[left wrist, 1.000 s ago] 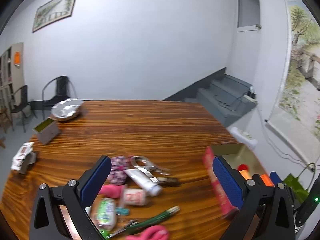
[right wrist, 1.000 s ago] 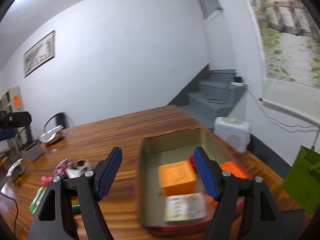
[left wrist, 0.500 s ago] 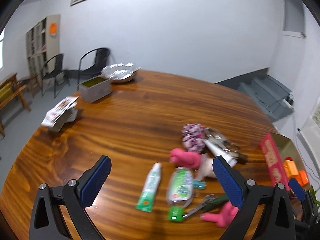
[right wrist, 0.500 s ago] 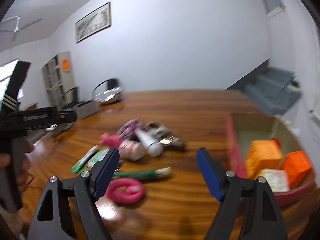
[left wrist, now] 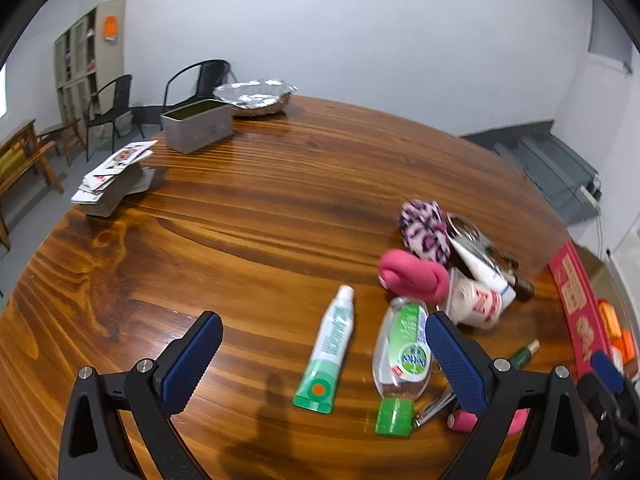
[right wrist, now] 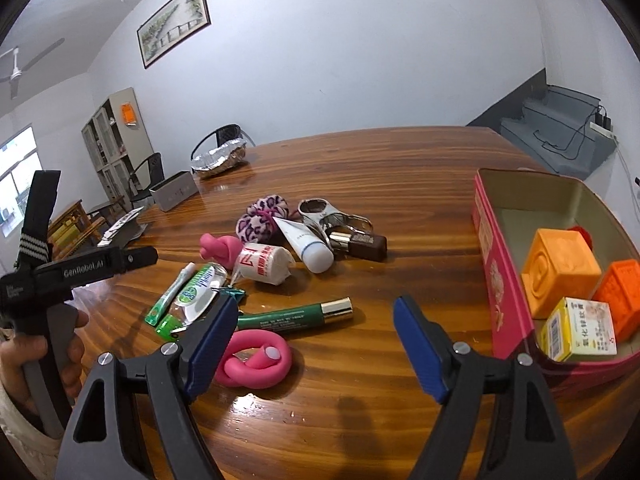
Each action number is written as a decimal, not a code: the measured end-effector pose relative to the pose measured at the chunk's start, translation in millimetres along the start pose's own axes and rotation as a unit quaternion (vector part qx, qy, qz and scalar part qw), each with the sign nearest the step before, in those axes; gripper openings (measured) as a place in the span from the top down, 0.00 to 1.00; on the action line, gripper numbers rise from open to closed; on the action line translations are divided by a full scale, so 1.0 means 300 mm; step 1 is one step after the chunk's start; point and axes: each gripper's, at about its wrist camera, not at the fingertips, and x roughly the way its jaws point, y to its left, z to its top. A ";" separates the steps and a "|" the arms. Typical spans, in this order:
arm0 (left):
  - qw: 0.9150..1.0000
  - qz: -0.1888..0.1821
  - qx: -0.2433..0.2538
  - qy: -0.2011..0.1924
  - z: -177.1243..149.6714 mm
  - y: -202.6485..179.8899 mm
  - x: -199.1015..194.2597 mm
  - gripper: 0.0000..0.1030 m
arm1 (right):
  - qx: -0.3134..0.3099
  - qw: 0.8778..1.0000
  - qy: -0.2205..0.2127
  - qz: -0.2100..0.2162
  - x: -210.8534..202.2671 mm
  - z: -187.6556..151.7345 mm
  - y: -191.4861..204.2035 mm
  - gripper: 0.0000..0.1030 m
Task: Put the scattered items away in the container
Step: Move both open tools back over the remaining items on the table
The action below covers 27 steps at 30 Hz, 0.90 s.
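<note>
Scattered toiletries sit mid-table on the brown wooden table (right wrist: 400, 184): green-white tube (left wrist: 330, 350), clear green-capped sanitizer bottle (left wrist: 402, 358), pink rubber loop (right wrist: 256, 360), dark green pen-like tube (right wrist: 294, 316). Left gripper (left wrist: 324, 360) spread wide, empty, above the tube. Right gripper (right wrist: 314, 346) also released, empty; pink cardboard box (right wrist: 498, 280) with orange blocks at right.

left wrist: above table (left wrist: 240, 216), near; right wrist: low, near; shared: scattered items (right wrist: 276, 264)

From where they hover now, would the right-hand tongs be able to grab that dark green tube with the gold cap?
Probably yes. The right tongs are open and empty, and the dark green tube lies just ahead. Only the pink loop toy sits close beside it.
</note>
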 end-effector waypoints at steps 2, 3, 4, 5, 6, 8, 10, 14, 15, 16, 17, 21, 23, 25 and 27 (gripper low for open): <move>1.000 0.002 0.014 0.003 -0.012 -0.021 0.010 0.00 | 0.003 1.000 0.004 -0.002 0.008 -0.001 -0.006 0.20; 1.000 0.004 0.021 0.005 -0.017 -0.031 0.015 0.00 | 0.005 1.000 0.006 -0.003 0.007 -0.001 -0.008 0.20; 1.000 0.004 0.027 0.008 -0.022 -0.040 0.022 0.00 | 0.005 1.000 0.006 -0.004 0.004 -0.001 -0.010 0.20; 0.999 0.002 0.032 0.011 -0.026 -0.047 0.027 0.00 | 0.006 1.000 0.005 -0.006 0.003 -0.002 -0.011 0.20; 0.999 -0.001 0.035 0.014 -0.031 -0.053 0.032 0.00 | 0.006 1.000 0.005 -0.008 0.001 -0.002 -0.012 0.20; 0.999 -0.007 0.043 0.021 -0.042 -0.069 0.044 0.01 | 0.005 1.000 0.004 -0.010 -0.002 -0.002 -0.012 0.20; 0.998 -0.014 0.052 0.028 -0.051 -0.083 0.059 0.01 | 0.005 1.000 0.005 -0.013 -0.004 -0.002 -0.011 0.20; 0.997 -0.021 0.067 0.042 -0.063 -0.106 0.088 0.13 | 0.007 1.000 0.006 -0.015 -0.003 -0.001 -0.013 0.20; 0.996 -0.022 0.070 0.046 -0.064 -0.109 0.098 0.18 | 0.008 1.000 0.006 -0.015 -0.003 -0.001 -0.013 0.20; 0.996 -0.024 0.074 0.052 -0.067 -0.114 0.110 0.22 | 0.008 1.000 0.006 -0.016 -0.003 -0.001 -0.013 0.20; 0.995 -0.025 0.080 0.056 -0.071 -0.120 0.119 0.23 | 0.007 1.000 0.005 -0.016 -0.004 -0.001 -0.013 0.20; 0.993 -0.021 0.100 0.055 -0.071 -0.144 0.130 0.29 | 0.008 1.000 0.005 -0.015 -0.007 0.000 -0.012 0.20; 0.992 -0.012 0.111 0.055 -0.072 -0.156 0.141 0.29 | 0.009 1.000 0.005 -0.014 -0.008 0.000 -0.012 0.20; 0.991 -0.016 0.112 0.065 -0.071 -0.157 0.160 0.29 | 0.010 1.000 0.005 -0.013 -0.010 0.000 -0.012 0.20; 0.991 -0.020 0.110 0.068 -0.062 -0.154 0.169 0.29 | 0.011 1.000 0.004 -0.012 -0.012 0.001 -0.013 0.20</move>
